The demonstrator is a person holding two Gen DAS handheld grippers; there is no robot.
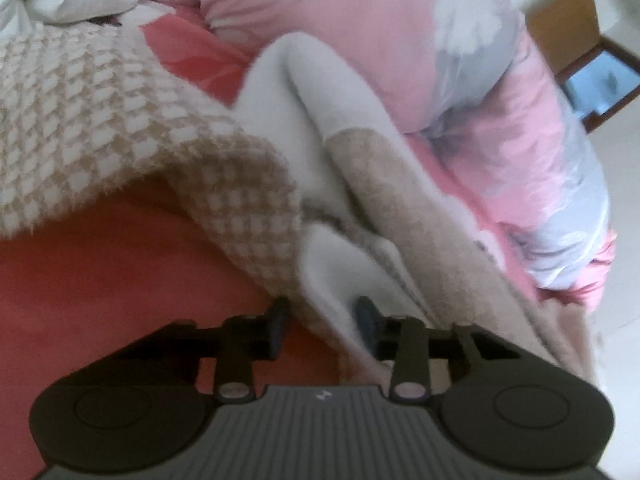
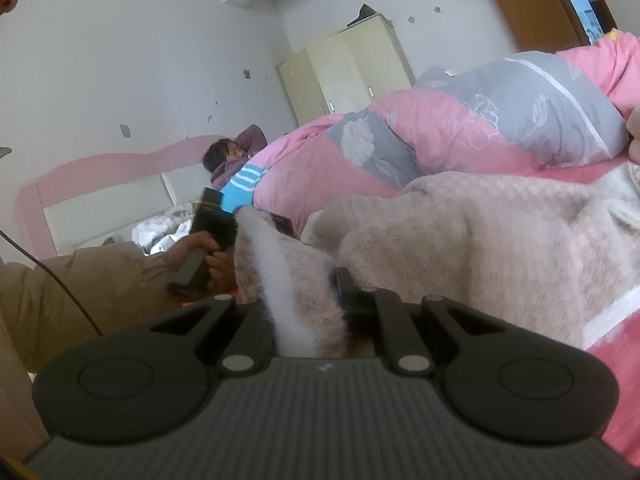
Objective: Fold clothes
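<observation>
While the beige checked garment lies heaped on the red bed sheet, I have it from both ends; my left gripper points down at a hanging fold of it, white fleece lining outward, and that fold sits between the two fingers; the gap is narrow, but blur keeps me from telling whether the pads press the cloth or only flank it; my right gripper is clenched on a bunched edge of the same garment, fleece and white trim rising straight out of the jaws.

From the right wrist view my left hand shows on the far side of that raised edge, close by; so both hands work one short stretch of hem, with the bulk of the garment spreading away to the right of that view towards the pink and grey quilt; in the left wrist view the cloth runs up and away from the fingers, its long fold diagonal across the bed.

My reading: the next fold turns on that bulk lying beyond and to one side of both grips; the right hand has the surer hold; the left needs confirming before any lift; a loose pinch could let the fleece slide out.
</observation>
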